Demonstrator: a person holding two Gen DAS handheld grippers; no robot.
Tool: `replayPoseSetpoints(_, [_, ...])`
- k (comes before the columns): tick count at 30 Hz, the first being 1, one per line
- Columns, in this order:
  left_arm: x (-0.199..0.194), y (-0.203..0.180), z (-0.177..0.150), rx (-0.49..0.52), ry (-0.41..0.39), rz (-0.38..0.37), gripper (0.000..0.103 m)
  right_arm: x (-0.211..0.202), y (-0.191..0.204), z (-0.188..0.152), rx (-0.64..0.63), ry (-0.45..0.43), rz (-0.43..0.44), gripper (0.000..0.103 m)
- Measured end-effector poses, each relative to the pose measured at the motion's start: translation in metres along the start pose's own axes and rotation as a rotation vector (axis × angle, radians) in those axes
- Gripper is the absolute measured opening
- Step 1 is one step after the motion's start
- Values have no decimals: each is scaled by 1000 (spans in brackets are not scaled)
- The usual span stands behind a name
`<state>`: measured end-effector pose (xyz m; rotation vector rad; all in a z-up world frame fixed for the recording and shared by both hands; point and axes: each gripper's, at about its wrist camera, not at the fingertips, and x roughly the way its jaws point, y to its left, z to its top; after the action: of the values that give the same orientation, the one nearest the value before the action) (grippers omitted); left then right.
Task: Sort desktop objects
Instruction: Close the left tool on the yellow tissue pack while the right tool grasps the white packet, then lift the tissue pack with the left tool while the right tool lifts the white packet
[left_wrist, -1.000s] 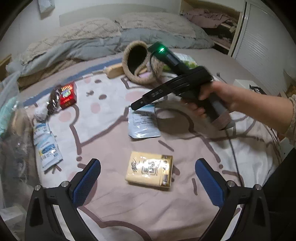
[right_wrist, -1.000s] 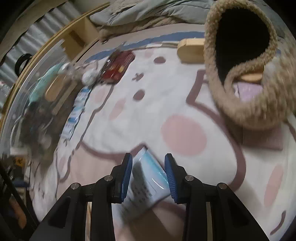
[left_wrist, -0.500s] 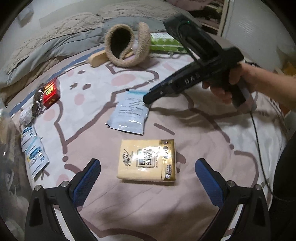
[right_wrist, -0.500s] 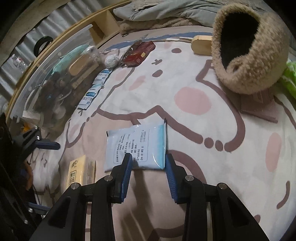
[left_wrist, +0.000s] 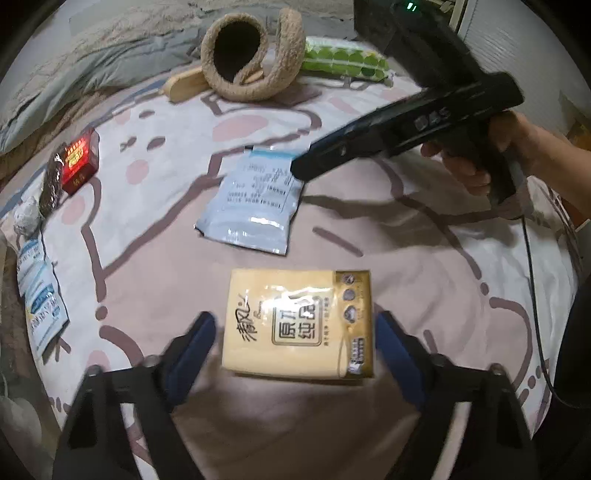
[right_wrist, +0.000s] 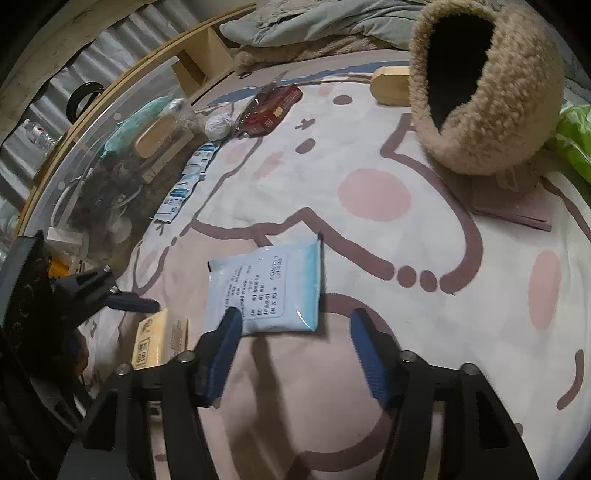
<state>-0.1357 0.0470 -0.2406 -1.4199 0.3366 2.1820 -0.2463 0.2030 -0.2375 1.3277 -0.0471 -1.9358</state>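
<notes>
Now left gripper jaws close around yellow tissue pack; right's open.

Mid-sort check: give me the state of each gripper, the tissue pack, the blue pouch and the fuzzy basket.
Left gripper: closing around the tissue pack, pads not yet pressing.
Right gripper: opening, nothing gripped.
Tissue pack: lying flat on the blanket, between the left fingers.
Blue pouch: flat, sealed, released just ahead of the right gripper.
Fuzzy basket: tipped on its side, mouth open.
</notes>
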Motion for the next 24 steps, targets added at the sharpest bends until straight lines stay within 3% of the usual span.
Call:
replayPoseSetpoints(3, [0,3,-4,-7,9,1,75,0,9,3,-32,-14,-26,84])
replayPoseSetpoints(9, [-11,20,-14,-51,-6,34,75,9,37,11,-146,-22,-120,103])
replayPoseSetpoints(18, [-30,46,-26,-110,-26,84,75,48,73,13,-320,69,-270,103])
replayPoseSetpoints(24, [-35,52,-31,-127,-29,85,75,65,69,13,-299,117,-328,103])
